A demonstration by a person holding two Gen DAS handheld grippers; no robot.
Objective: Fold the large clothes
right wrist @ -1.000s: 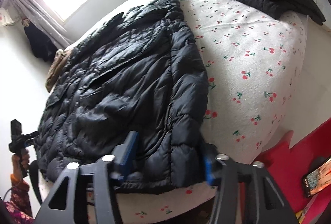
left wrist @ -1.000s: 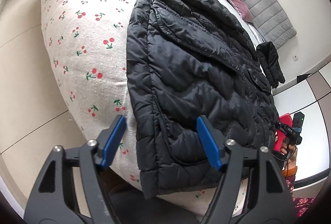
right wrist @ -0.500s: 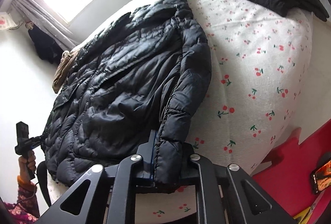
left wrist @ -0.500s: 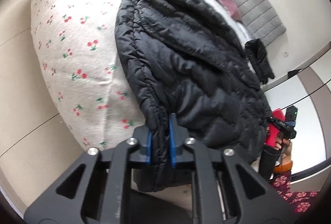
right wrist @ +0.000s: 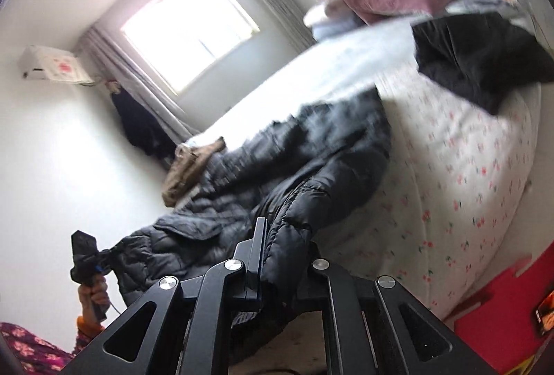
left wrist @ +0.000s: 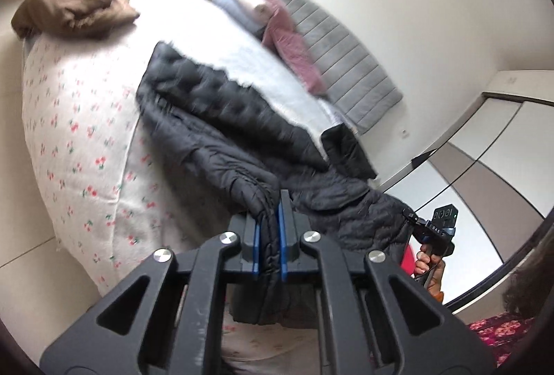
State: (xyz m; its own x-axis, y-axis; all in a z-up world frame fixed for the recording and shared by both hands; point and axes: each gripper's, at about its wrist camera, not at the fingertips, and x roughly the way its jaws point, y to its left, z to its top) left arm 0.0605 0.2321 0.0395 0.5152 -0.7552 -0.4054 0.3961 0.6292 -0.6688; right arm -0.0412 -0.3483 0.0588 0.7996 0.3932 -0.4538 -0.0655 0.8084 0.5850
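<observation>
A black quilted puffer jacket (left wrist: 221,119) lies on a bed with a cherry-print sheet (left wrist: 76,133), its near hem raised off the mattress. My left gripper (left wrist: 270,212) holds one hem corner; its blue pads press the fabric and the jaws are still closing. In the right wrist view the jacket (right wrist: 311,146) hangs up toward my right gripper (right wrist: 285,236), which is shut on the other hem corner. The fabric hides its right finger. Each view shows the other gripper in a hand at the far side of the hem, the right one (left wrist: 432,229) and the left one (right wrist: 86,257).
A brown garment (left wrist: 69,11) is bunched at the bed's far left corner. A folded black garment (right wrist: 477,60) sits near the grey headboard (left wrist: 346,63), with pink and white pillows (left wrist: 291,43). A red mat (right wrist: 502,305) with a phone (right wrist: 545,309) lies on the floor.
Both grippers stood open around the jacket's hem, then shut on it. Both have since risen and tilted up, lifting the hem off the bed.
</observation>
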